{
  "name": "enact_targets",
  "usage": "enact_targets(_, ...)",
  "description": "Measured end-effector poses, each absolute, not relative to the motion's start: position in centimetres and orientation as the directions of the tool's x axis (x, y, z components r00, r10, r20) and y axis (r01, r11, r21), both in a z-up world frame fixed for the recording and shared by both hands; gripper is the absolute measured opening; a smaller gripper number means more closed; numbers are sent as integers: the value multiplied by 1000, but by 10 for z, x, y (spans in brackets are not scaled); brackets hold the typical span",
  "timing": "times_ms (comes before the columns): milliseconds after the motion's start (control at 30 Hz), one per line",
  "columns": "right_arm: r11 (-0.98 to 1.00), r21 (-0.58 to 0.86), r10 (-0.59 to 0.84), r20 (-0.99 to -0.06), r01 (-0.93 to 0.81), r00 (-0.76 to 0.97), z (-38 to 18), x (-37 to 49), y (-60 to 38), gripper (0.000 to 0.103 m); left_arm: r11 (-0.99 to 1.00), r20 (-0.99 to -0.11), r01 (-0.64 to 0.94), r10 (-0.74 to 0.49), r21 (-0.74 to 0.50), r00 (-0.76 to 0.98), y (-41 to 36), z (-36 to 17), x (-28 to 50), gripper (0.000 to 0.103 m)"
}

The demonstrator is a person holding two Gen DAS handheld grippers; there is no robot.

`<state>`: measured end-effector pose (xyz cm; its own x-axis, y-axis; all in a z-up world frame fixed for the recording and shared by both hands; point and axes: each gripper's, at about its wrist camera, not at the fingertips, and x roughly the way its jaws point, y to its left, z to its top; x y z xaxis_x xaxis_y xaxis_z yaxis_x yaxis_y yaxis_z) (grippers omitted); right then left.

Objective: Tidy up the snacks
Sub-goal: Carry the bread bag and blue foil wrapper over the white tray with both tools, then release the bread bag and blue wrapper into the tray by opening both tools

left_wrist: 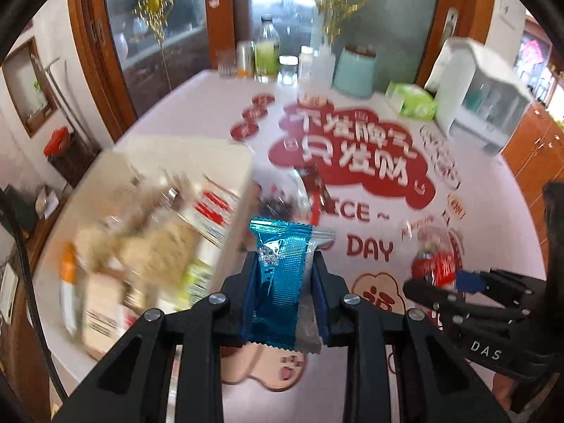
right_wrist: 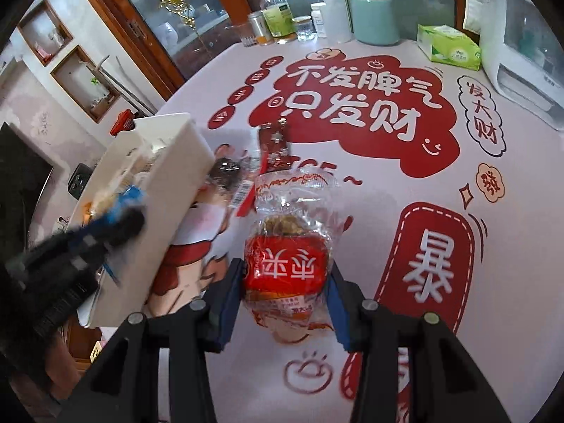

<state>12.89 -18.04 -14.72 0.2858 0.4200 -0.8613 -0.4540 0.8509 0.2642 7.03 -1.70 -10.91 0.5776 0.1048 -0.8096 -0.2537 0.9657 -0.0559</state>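
My left gripper (left_wrist: 283, 268) is shut on a blue foil snack packet (left_wrist: 278, 278), held above the table beside the white storage box (left_wrist: 197, 155), which holds several blurred snacks. It also shows blurred in the right wrist view (right_wrist: 116, 222) by the box (right_wrist: 176, 190). My right gripper (right_wrist: 285, 282) stands with its jaws around a clear bag with a red label (right_wrist: 287, 268) lying on the table; whether they press it is unclear. That bag also shows in the left wrist view (left_wrist: 435, 261). A dark red packet (right_wrist: 273, 144) and a clear-wrapped dark snack (right_wrist: 229, 172) lie near the box.
The table has a white cloth (right_wrist: 370, 211) with red print. At its far edge stand bottles and jars (right_wrist: 278, 14), a mint canister (right_wrist: 373, 17), a green tissue box (right_wrist: 449, 46) and a white appliance (right_wrist: 521, 56). A cabinet stands behind.
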Motion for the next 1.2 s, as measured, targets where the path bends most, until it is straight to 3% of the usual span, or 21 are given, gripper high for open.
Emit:
enact_targets(233,819,265,471,-818,-509,331,-104,102,-137,45,942,-798,-325,133,-82,587,61,-66,44,26)
enact_targets(567,762,253,537,-761,-596,365,-55,83,-45,45,947,-808,-315,140,-59,572,126,-46,21,26)
enact_targets(1200,797,157,441,-811,-583,385,-60,63,37,48,985,-832,-170,95,1,547,162,-52,8,27)
